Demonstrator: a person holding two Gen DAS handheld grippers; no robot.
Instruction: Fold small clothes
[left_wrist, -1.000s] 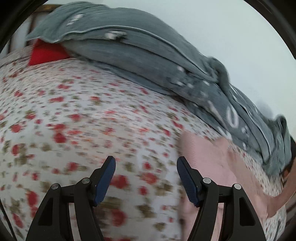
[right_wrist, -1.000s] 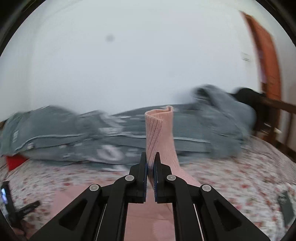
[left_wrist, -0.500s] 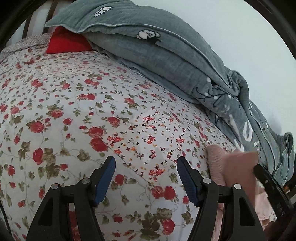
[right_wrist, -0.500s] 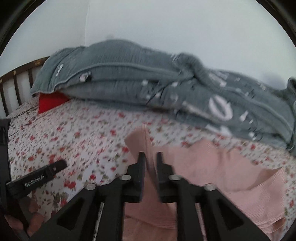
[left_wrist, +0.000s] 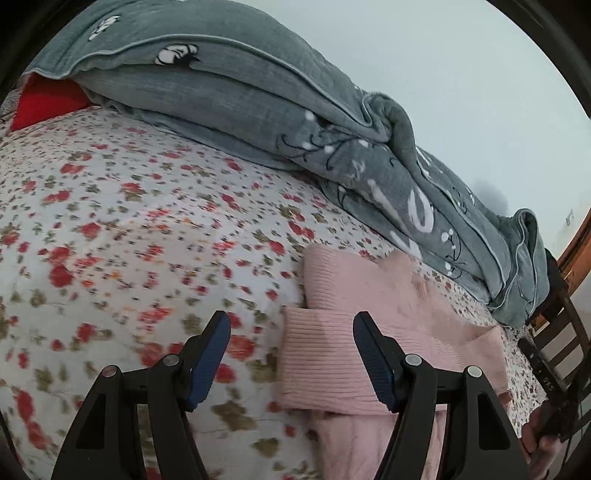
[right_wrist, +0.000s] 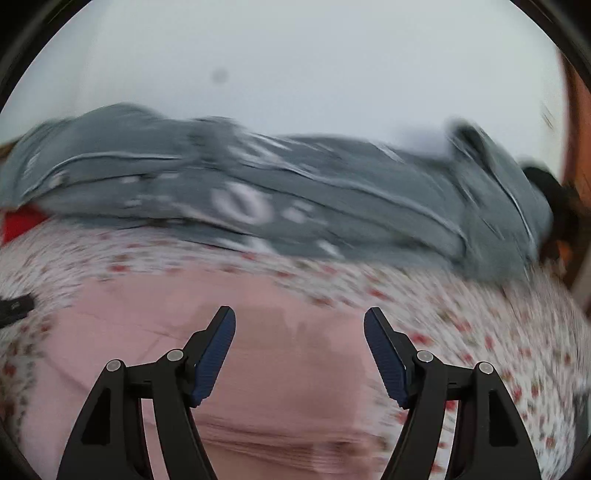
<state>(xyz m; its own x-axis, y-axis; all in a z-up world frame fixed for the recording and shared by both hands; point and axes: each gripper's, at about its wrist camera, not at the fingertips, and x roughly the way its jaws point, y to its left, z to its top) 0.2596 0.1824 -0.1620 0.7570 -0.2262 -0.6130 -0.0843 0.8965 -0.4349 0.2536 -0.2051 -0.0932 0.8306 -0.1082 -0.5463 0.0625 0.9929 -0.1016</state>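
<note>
Left wrist view looks across a bed (left_wrist: 122, 221) with a flowered sheet, and the pink ribbed garment (left_wrist: 373, 317) lies flat on it, off to the right of the left gripper (left_wrist: 291, 354). Its jaws stand wide with nothing between them but sheet and the garment's left edge; the ribbed cuff (left_wrist: 321, 365) sits just inside the right jaw, so the cloth begins about where that jaw ends. A folded sleeve runs left to right over the body, and the garment as a whole stretches away to the far right, toward the heaped grey quilt (left_wrist: 280, 122) along the wall.

From the right wrist, blurred by motion, the pink garment (right_wrist: 280, 354) fills the space directly under and ahead of the right gripper (right_wrist: 299, 354), whose jaws are also spread wide and carry nothing. The grey quilt (right_wrist: 295, 206) lies beyond it.

So the right gripper is squarely over the cloth, while the left one sits at its left edge. I'd judge a next grasp falls most naturally to the left jaws on the near cuff, needing only a small shift rightward.
</note>
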